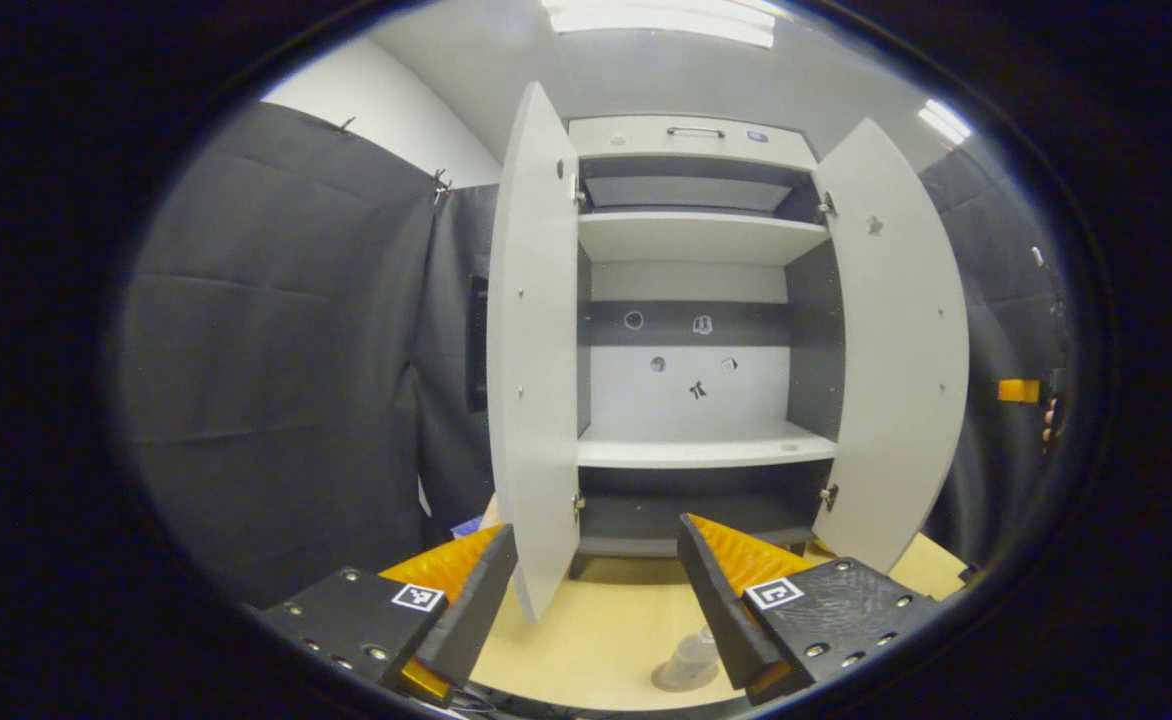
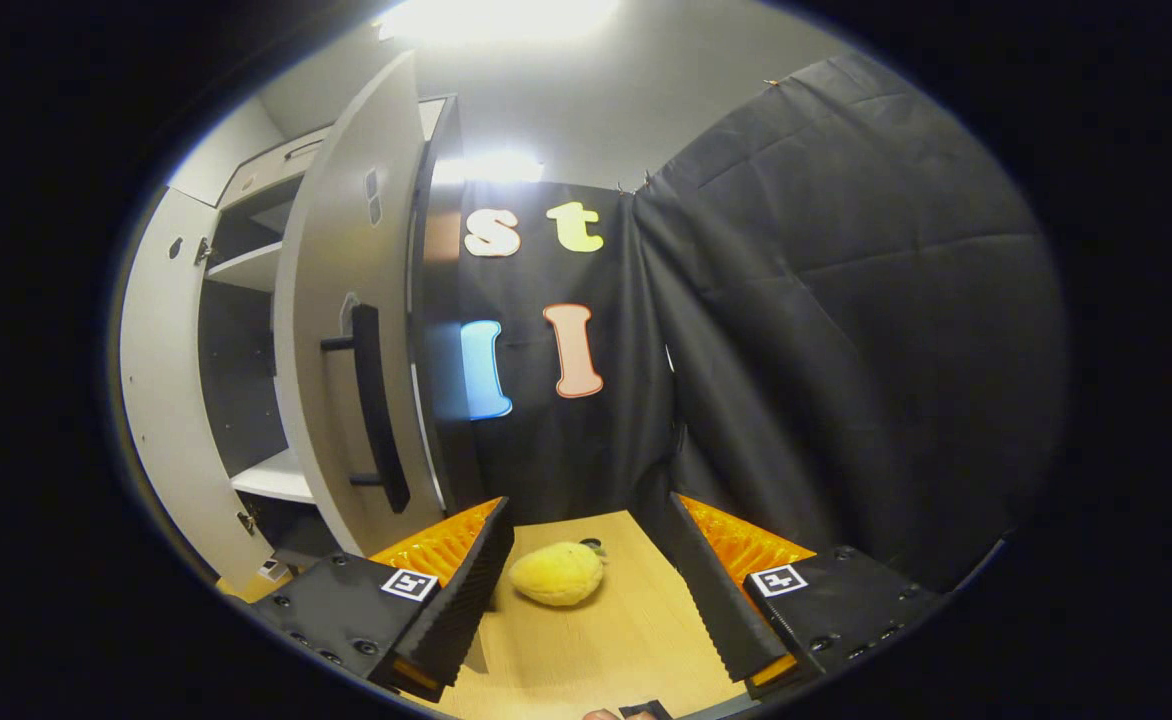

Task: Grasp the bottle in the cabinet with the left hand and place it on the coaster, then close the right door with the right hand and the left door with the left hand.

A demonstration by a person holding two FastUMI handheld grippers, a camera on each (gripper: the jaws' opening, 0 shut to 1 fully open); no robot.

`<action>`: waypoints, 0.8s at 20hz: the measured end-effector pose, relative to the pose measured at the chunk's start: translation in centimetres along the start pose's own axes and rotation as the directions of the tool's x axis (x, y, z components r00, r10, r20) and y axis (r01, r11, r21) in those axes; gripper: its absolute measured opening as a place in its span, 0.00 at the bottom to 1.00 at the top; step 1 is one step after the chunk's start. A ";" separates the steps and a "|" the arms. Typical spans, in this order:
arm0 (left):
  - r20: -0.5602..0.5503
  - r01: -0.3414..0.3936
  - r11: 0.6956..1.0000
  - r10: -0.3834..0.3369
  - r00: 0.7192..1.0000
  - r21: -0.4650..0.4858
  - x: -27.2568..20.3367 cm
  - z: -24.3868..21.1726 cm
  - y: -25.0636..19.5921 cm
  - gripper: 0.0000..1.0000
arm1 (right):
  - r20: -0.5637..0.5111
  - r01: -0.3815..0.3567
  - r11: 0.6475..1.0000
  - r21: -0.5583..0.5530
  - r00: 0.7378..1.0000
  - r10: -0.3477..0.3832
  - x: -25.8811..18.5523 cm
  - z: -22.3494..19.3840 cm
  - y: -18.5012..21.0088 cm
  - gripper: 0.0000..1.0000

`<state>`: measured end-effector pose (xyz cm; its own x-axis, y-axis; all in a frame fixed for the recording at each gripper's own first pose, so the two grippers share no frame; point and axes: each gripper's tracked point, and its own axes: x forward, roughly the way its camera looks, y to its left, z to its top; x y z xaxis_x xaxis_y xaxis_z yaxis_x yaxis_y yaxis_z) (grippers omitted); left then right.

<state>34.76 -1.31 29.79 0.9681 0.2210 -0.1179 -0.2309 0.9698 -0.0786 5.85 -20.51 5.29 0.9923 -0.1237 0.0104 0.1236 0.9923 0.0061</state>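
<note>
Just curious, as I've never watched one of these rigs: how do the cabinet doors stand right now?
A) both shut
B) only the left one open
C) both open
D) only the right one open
C: in the left gripper view the left door and right door both swing outward, leaving the cabinet shelves in plain sight.

In the left gripper view the clear bottle [image 1: 691,658] near the bottom is partly hidden by the right finger; whatever it stands on is too blurred to name. At the far right edge, an orange object [image 1: 1019,390] is cut off.
</note>
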 end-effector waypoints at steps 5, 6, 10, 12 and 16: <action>0.023 0.061 0.998 -0.061 0.998 -0.023 3.9 5.0 -1.9 0.93 | 0.058 -0.052 0.997 -0.053 0.997 0.055 2.2 3.1 1.6 0.97; 0.035 0.060 0.998 -0.060 0.998 -0.021 4.6 5.7 -2.1 0.93 | 0.064 -0.068 0.995 -0.070 0.995 0.073 2.5 3.7 2.1 0.98; 0.055 0.073 0.994 -0.069 0.996 -0.082 6.4 7.0 -3.9 0.93 | 0.068 -0.140 0.988 -0.064 0.987 0.144 4.1 5.6 3.7 0.98; 0.054 0.051 0.995 -0.046 0.997 -0.089 7.1 7.6 -4.0 0.93 | 0.058 -0.166 0.984 -0.058 0.984 0.170 5.1 6.1 4.2 0.98; 0.065 0.030 0.997 -0.025 0.998 -0.073 7.7 8.7 -4.4 0.93 | 0.029 -0.213 0.976 -0.049 0.976 0.214 7.0 5.8 5.1 0.98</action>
<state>44.03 -2.95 37.81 0.9779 0.2027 -0.0511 -0.2082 0.9659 -0.1540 13.37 -16.33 11.17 0.9949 0.0919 0.0404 -0.0900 0.9949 -0.0450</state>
